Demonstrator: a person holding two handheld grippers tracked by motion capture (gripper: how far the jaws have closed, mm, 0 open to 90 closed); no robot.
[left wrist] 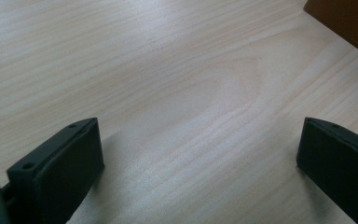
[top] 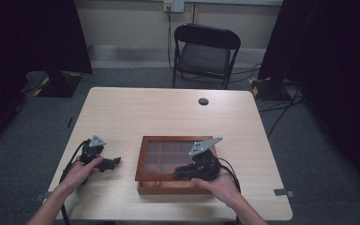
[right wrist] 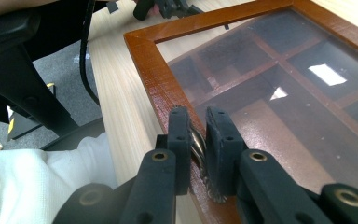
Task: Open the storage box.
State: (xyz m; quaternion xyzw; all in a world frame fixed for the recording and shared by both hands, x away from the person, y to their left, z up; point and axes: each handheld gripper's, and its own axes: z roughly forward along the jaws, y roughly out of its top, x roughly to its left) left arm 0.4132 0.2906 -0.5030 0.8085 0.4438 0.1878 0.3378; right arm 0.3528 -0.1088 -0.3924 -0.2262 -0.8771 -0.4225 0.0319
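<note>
A brown wooden box [top: 146,161] with a glass-paned lid [right wrist: 270,84] over several compartments sits at the table's near middle. My right gripper [top: 177,173] reaches over the box's front edge from the right. In the right gripper view its jaws [right wrist: 198,119] are shut on a small ribbed metal knob [right wrist: 197,142] on the lid's front frame [right wrist: 149,60]. My left gripper [top: 115,162] rests on the table to the left of the box. It stands open [left wrist: 198,133] over bare wood, with a corner of the box [left wrist: 349,21] beyond it.
The light wood table [top: 168,112] has a dark cable hole [top: 203,101] near its far edge. A black folding chair [top: 206,49] stands behind the table, with dark curtains on both sides. A white sleeve [right wrist: 32,182] lies low in the right gripper view.
</note>
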